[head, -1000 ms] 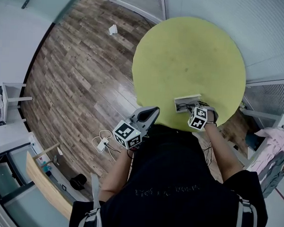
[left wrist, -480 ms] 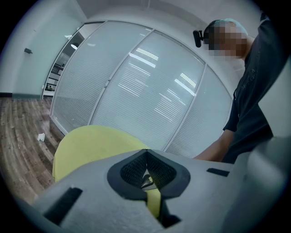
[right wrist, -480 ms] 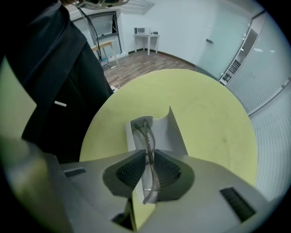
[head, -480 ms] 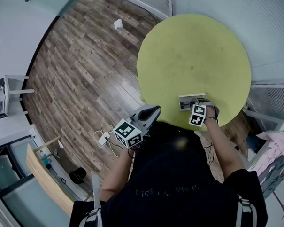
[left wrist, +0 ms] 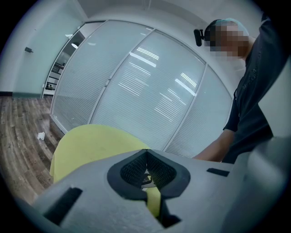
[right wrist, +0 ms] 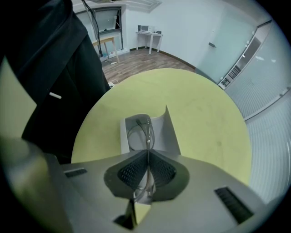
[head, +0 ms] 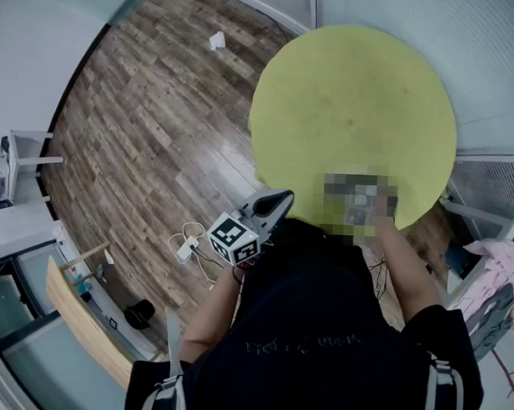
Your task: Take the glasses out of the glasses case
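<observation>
Your right gripper (right wrist: pixel 148 152) is pinching the glasses (right wrist: pixel 138 132), jaws narrowed on the wire frame, inside the open case (right wrist: pixel 170 132) by the table's (right wrist: pixel 209 104) near edge; yellow surface is stretching far beyond; your left gripper (left wrist: pixel 146 157) is hovering off the near-left rim, jaws pressed together, holding nothing.

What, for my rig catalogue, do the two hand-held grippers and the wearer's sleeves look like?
Both the left gripper and right gripper have light grey shells with black ribbed pads. The left carries a white cube with black square markers. The person wears a black short-sleeved shirt.
</observation>
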Demonstrator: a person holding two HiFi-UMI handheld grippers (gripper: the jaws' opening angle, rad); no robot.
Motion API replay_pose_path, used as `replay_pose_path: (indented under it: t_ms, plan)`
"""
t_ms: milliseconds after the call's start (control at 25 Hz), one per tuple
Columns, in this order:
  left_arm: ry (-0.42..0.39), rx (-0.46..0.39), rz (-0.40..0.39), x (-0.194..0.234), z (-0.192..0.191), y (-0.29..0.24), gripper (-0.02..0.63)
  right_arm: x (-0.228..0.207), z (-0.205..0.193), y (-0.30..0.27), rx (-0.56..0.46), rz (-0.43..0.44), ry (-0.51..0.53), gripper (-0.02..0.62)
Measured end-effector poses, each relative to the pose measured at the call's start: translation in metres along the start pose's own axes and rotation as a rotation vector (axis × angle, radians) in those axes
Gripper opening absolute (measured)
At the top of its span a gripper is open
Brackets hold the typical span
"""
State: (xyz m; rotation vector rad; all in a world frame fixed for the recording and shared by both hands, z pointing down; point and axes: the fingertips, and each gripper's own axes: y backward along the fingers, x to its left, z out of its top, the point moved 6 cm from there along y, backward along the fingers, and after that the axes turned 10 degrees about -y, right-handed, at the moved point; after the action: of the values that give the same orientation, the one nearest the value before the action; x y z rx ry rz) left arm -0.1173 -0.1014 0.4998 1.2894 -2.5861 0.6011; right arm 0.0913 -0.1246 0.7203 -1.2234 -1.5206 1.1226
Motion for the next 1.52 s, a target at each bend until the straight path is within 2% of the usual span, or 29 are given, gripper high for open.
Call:
replay_pose_path:
  t_ms: [280,520,840,1200,1360,1520]
  plan:
    - [-0.011,-0.006,-0.027,-0.001,0.004,-0.004,0.017,-0.008,0.003,0.021,-0.052,-0.05,-0.047,0.035]
    - [-0.031,-0.013,-0.055,-0.004,0.007,-0.009,0.017,-0.011,0.001,0.042,-0.104,-0.096,-0.142,0.035]
    - [-0.043,-0.01,-0.092,-0.009,0.007,-0.009,0.017,-0.008,-0.004,0.075,-0.226,-0.131,-0.321,0.035]
    - [-0.055,-0.018,-0.14,-0.019,0.011,-0.014,0.017,-0.007,-0.018,0.122,-0.432,-0.144,-0.64,0.035]
    - [-0.061,-0.011,-0.159,-0.024,0.01,-0.016,0.017,0.001,-0.025,0.132,-0.475,-0.164,-0.701,0.035]
    - [-0.063,-0.005,-0.175,-0.028,0.009,-0.017,0.017,0.013,-0.031,0.139,-0.53,-0.148,-0.793,0.035]
